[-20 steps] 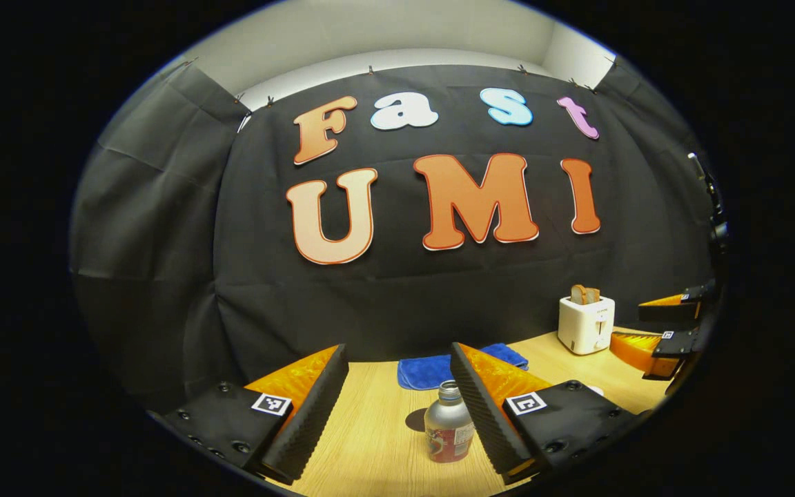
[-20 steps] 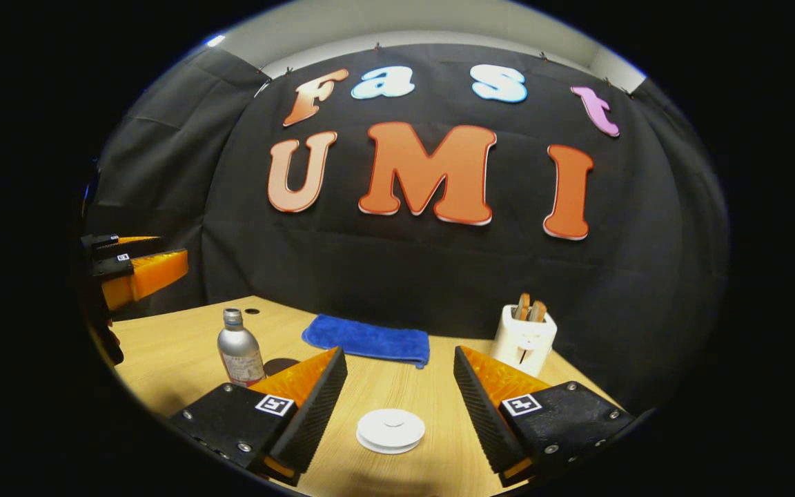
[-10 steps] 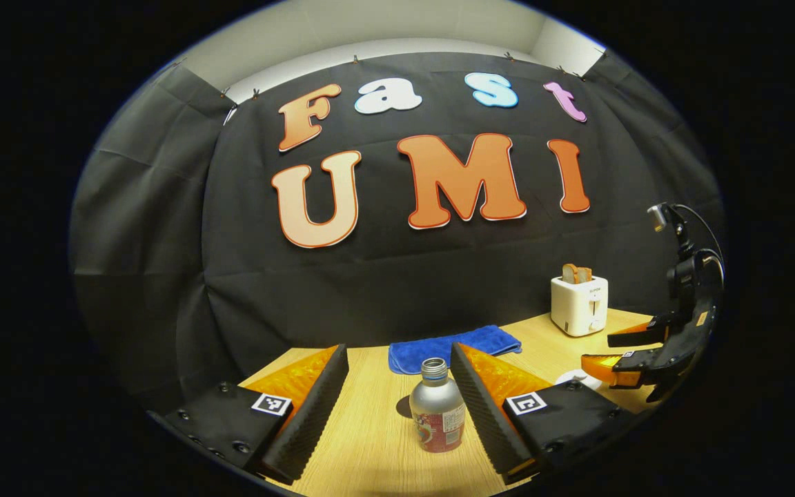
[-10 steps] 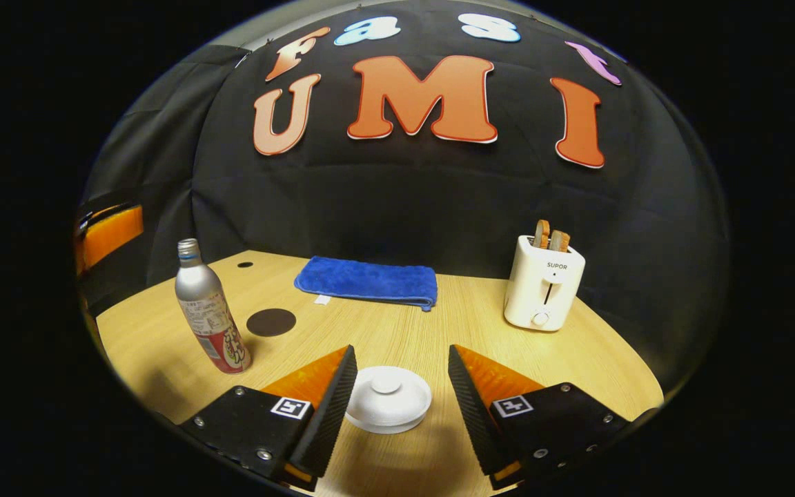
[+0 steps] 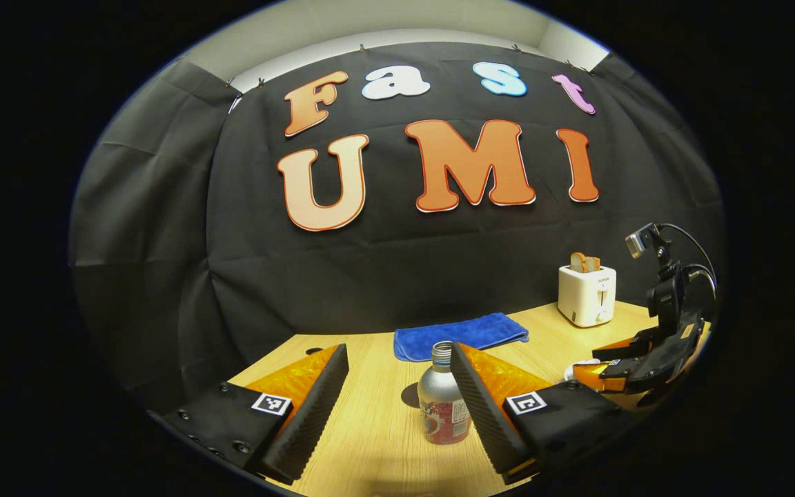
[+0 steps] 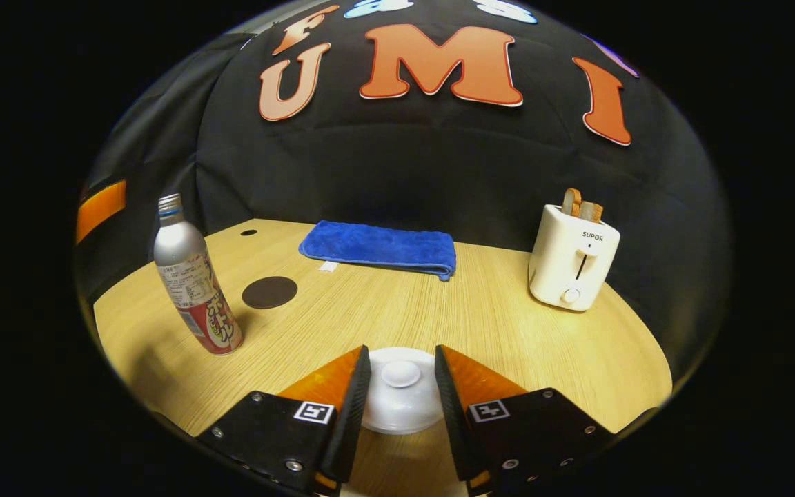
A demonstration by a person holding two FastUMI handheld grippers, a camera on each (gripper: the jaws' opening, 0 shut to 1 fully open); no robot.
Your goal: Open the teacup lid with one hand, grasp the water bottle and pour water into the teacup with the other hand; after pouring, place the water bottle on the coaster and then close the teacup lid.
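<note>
Nothing of the task looks finished yet; both hands appear to be at the approach stage. In the right gripper view the right tool [image 6: 401,376] sits low over the round white teacup lid [image 6: 401,397], its fingers partly spread on either side of the small knob, near it but not visibly pressing it, and the lid rests flat with the cup beneath it hidden. In the left gripper view the left tool [image 5: 397,386] is spread wide, with the silver metal water bottle with a red label [image 5: 444,407] standing upright on the pale wooden bench [image 5: 370,442] between its fingers, close beside the right-hand finger; whether that finger touches it I cannot tell. The bottle is ungrasped and, as far as can be seen, uncapped. The dark round coaster [image 6: 270,292] lies bare just beyond the bottle. Still ahead, I judge: lifting the lid, gripping the bottle, pouring, setting the bottle on the coaster, and closing the cup.
</note>
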